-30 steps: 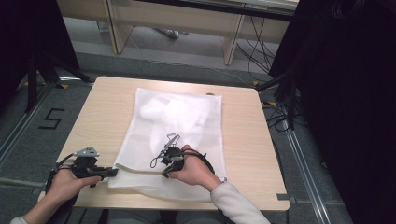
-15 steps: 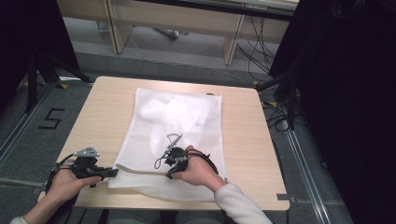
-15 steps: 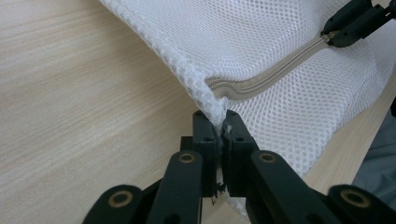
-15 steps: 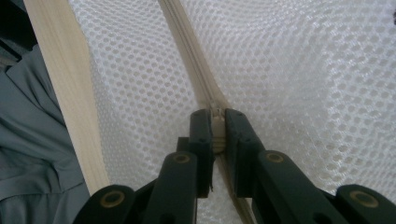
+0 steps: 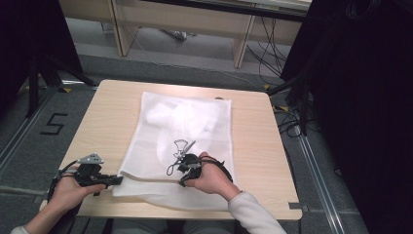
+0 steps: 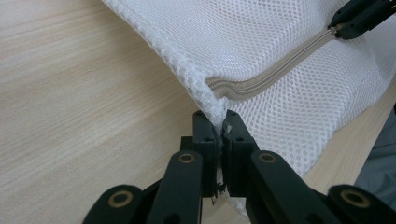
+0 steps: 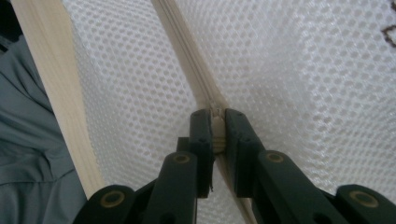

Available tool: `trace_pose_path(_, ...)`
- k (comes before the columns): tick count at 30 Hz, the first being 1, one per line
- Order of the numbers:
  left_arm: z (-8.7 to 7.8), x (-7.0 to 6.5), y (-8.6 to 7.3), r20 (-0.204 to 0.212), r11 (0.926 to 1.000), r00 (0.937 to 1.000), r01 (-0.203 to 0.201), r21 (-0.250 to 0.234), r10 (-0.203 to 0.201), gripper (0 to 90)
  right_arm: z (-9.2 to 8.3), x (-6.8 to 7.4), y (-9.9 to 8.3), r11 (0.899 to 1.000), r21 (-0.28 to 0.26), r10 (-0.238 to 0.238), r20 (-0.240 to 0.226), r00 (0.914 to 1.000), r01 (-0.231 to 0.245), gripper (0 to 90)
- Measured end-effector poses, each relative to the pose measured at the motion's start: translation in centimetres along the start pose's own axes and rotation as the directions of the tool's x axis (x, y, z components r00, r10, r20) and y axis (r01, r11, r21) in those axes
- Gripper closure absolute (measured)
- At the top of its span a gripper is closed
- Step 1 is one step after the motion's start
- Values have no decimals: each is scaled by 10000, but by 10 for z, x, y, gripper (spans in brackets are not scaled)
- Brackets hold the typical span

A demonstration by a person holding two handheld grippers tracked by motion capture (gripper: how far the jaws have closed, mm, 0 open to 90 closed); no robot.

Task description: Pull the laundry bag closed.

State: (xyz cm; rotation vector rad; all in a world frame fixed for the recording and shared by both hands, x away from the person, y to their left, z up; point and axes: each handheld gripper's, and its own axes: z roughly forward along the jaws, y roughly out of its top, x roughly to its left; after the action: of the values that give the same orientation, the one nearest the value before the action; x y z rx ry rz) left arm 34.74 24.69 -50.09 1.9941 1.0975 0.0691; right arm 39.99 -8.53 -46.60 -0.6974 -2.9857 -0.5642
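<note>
A white mesh laundry bag (image 5: 195, 117) lies flat on the wooden table (image 5: 112, 117). Its beige zip (image 6: 275, 74) runs along the near edge. My left gripper (image 5: 117, 181) is shut on the bag's near left corner, right at the zip's end (image 6: 222, 122). My right gripper (image 5: 182, 181) sits farther right along the zip and is shut on the zip's slider (image 7: 217, 128). In the left gripper view the right gripper's tips (image 6: 359, 18) show on the zip at the top right. Behind the slider the zip (image 7: 182, 37) looks closed.
Pale lumps of something white (image 5: 165, 114) show through the mesh at the bag's far end. The table's near edge (image 7: 56, 93) runs close beside the zip, with the person's grey trousers (image 7: 28, 154) beyond it. Bare wood (image 6: 70, 93) lies left of the bag.
My right gripper has slid a little to the right along the zip. The left gripper has stayed on the bag's corner.
</note>
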Motion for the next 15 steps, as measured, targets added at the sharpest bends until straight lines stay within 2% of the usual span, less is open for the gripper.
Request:
trace_pose_path(2,0,0,0,12,10000,10000,0,5,0,853,-1,0,-1,9997,-103,229,-118,9997,-230,826)
trace_pose_path(3,-1,0,1,6,9997,10000,-24,225,24,853,-1,0,-1,9996,-93,268,-68,9996,-269,827)
trace_pose_path(6,-1,0,1,64,9997,10000,-28,230,27,853,-2,0,-1,9999,-64,132,30,9999,-131,827)
trace_pose_path(7,0,0,0,32,10000,10000,17,-17,-17,853,-2,0,-1,9999,-60,121,-5,9999,-121,827)
trace_pose_path(8,-1,0,1,-46,9998,10000,-41,191,42,853,-2,0,-1,9999,-84,150,-17,9999,-150,827)
trace_pose_path(10,-1,1,1,34,9997,10000,-36,241,35,853,-3,0,-2,9999,11,146,59,9999,-146,827)
trace_pose_path(11,0,0,0,-52,10000,10000,-16,68,16,853,-3,-2,-3,10000,35,37,129,9999,-37,826)
trace_pose_path(13,-1,0,1,56,9997,10000,5,229,-7,853,-4,-1,-4,9994,-15,338,7,9994,-338,827)
trace_pose_path(15,-1,0,1,49,9997,10000,-7,231,6,853,-4,-2,-6,9995,-34,328,-20,9995,-328,827)
